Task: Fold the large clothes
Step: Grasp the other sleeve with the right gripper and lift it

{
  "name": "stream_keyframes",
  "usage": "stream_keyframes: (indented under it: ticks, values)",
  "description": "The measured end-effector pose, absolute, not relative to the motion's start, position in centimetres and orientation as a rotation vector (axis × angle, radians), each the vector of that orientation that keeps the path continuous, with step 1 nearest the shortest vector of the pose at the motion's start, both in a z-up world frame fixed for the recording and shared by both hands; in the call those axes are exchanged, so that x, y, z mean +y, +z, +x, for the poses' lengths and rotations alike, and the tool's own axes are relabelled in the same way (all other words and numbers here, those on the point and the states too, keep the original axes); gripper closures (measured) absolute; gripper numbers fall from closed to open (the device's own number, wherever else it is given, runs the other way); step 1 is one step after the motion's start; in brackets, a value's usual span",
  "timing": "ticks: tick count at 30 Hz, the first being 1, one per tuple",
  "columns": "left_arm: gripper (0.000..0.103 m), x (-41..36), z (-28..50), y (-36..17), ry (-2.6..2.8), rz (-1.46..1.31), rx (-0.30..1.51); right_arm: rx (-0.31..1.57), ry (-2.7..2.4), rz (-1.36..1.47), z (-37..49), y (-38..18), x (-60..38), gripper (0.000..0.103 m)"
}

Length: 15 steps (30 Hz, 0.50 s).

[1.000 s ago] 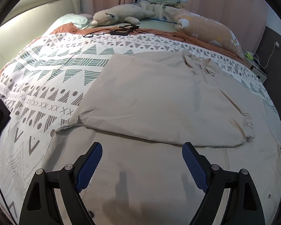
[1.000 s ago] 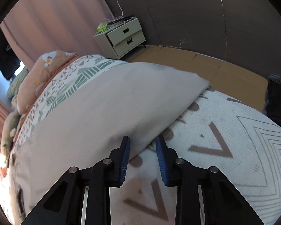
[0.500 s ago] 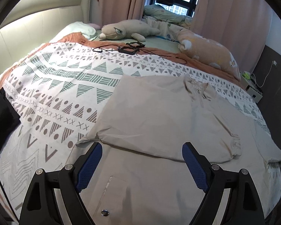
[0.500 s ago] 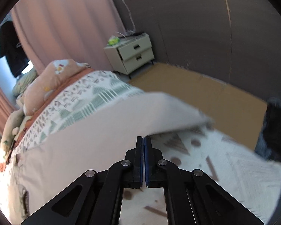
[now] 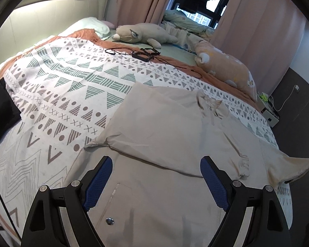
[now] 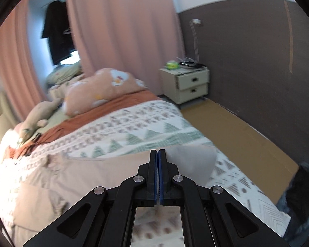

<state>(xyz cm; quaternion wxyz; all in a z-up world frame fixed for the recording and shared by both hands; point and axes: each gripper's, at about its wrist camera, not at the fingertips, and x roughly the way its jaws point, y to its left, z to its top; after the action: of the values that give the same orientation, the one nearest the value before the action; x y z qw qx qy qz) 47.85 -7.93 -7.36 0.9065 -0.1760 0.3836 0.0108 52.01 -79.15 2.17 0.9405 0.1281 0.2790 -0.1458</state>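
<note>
Left claw [image 5: 156, 182] hovering with jaws wide and nothing between them, above the near part of the beige garment [image 5: 166, 127] spread on the patterned bed cover [image 5: 57, 90]. Farther right, a corner of that garment lifted off the bed, pinched in the tightly closed right claw [image 6: 157, 154], with the nightstand [image 6: 185, 84] far right.

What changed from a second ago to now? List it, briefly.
The right gripper closed on the beige garment's right corner and lifted it off the bedspread. The left gripper stayed open, holding nothing, and drew back. The folded sleeve stayed flat.
</note>
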Motion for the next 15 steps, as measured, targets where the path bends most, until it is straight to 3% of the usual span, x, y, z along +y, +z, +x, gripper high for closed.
stream_keyframes:
  ticks: [15]
  values:
    - [0.015,-5.9,49.4,-10.7,0.062,-0.437,0.872,0.61,0.042,0.14,54.2,3.7,-60.8,0.101]
